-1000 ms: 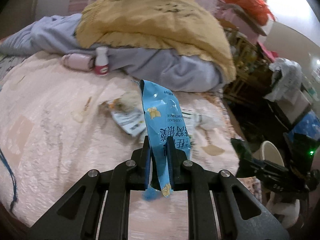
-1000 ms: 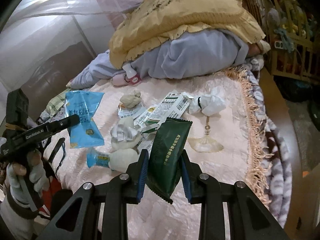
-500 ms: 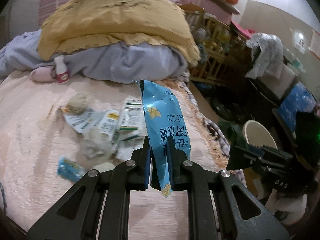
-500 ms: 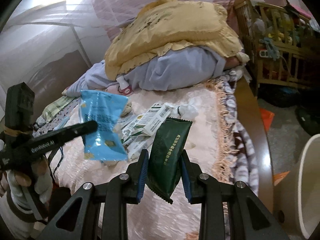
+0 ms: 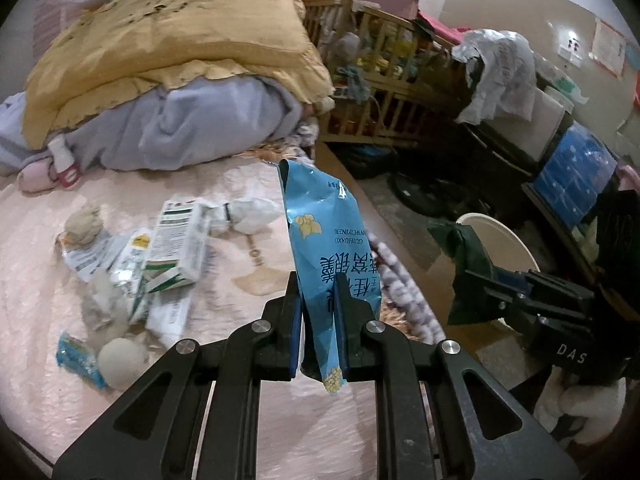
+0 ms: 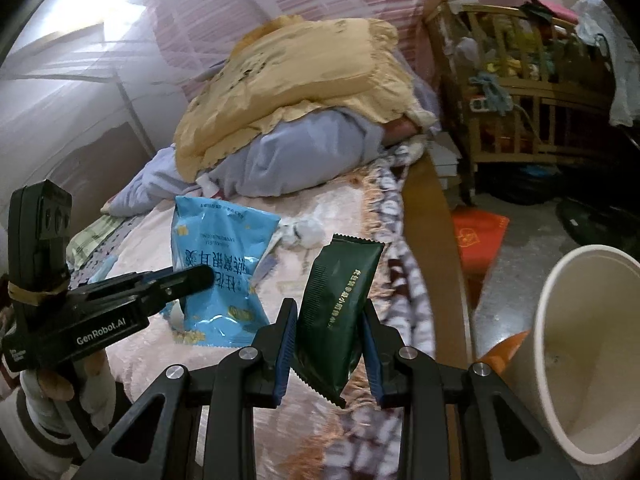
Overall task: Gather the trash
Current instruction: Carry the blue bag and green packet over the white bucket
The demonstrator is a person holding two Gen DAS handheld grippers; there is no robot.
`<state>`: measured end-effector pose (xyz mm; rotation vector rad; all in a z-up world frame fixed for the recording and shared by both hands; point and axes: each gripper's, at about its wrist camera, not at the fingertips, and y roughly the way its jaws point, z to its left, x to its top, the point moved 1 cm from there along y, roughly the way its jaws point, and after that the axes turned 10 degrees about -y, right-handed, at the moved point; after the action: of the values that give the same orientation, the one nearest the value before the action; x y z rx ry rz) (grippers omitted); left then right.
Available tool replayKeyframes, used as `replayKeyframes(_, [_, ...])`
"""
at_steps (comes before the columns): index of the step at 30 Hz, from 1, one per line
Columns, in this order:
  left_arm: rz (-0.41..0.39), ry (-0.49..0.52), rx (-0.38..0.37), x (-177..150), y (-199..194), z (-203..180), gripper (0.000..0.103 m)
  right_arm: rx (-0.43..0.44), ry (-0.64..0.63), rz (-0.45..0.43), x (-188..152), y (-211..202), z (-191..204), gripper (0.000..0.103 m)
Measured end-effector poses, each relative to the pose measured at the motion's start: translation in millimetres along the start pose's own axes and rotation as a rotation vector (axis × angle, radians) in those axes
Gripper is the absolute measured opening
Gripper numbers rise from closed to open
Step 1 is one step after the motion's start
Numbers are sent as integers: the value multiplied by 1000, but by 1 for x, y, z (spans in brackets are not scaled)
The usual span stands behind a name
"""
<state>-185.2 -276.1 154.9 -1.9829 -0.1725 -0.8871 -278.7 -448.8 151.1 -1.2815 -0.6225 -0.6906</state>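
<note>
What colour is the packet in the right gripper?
Dark green with pale lettering; the packet in the right gripper shows best in the right wrist view.

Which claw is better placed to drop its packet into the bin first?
Right. Its claw, shut on the green packet, is beside the bin; the left claw with the blue packet is over the bed.

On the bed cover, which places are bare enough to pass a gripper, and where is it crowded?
Bare pink bed cover lies left of the paper ball, and in front near the edge, right of the round ball. Crowded: the cartons, the white wad and the small blue wrapper cluster mid-bed. The pillows fill the far end.
</note>
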Motion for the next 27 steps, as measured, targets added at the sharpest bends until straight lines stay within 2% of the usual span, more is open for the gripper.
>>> replayKeyframes(15, [48, 63, -74, 2, 34, -60, 12, -113, 104, -5, -20, -32, -70, 29])
replayKeyframes(27, [124, 88, -212, 4, 75, -136, 12, -247, 229, 2, -44, -64, -149, 29])
